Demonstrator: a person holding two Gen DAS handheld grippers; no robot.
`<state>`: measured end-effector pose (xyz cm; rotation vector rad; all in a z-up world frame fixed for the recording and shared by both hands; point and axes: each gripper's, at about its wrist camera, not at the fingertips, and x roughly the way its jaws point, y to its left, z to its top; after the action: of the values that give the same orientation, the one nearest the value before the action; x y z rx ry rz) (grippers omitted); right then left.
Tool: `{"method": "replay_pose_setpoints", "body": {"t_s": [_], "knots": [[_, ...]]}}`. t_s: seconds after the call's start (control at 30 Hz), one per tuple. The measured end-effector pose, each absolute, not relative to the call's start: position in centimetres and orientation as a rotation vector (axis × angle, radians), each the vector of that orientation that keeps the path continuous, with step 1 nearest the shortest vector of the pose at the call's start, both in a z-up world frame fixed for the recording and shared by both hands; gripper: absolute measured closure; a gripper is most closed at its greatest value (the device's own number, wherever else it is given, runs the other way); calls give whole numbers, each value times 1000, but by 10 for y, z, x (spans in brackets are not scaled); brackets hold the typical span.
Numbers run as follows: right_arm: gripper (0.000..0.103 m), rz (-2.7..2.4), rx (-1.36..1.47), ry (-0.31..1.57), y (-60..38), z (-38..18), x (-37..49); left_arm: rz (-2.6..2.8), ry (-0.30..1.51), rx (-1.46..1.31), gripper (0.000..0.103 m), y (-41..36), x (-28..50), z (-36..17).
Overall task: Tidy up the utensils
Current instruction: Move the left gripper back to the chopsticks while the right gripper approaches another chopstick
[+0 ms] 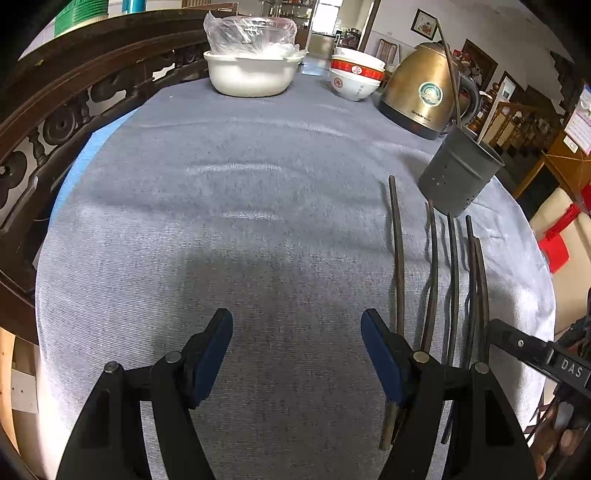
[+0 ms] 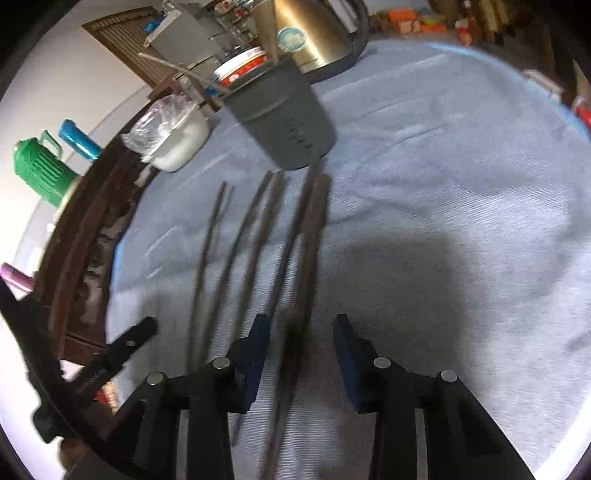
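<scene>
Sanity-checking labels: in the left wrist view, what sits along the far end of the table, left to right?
White basin with a plastic-wrapped bowl in it → stacked red-and-white bowls → brass kettle → grey utensil holder, nearer than the rest.

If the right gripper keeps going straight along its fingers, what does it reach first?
Probably the dark chopsticks lying between the right gripper's open fingers; the grey utensil holder stands beyond them. Motion blur makes depth uncertain.
</scene>
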<state>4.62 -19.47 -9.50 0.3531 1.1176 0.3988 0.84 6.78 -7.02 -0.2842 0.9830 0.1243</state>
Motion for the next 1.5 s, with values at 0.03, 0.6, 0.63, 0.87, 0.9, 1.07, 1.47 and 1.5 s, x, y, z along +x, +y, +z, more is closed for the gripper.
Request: {"method": "replay_pose_setpoints", "body": {"t_s": [0.03,0.6,0.63,0.87,0.9,1.07,1.47,1.5], "knots": [[70,391,343,1121,-193,-95,49,124,985,-282,30,67,8,-71],[88,278,372,1116,-224,-91,55,113,992,-287,30,66,9,-74],[86,279,371,1113,-225,-91,54,113,995,-286,30,67,9,-74],[77,256,385,1097,-233,-87,53,100,1037,-288,30,65,12,-76],[77,256,390,1095,-235,-86,52,94,1048,-287,30,65,14,-75],[77,259,406,1090,-240,-87,48,67,1126,-248,30,60,39,-64],[77,280,432,1090,-246,-85,46,-3,1396,-175,36,31,135,-62],[77,279,435,1090,-246,-85,47,-1,1416,-169,44,29,140,-64]]}}
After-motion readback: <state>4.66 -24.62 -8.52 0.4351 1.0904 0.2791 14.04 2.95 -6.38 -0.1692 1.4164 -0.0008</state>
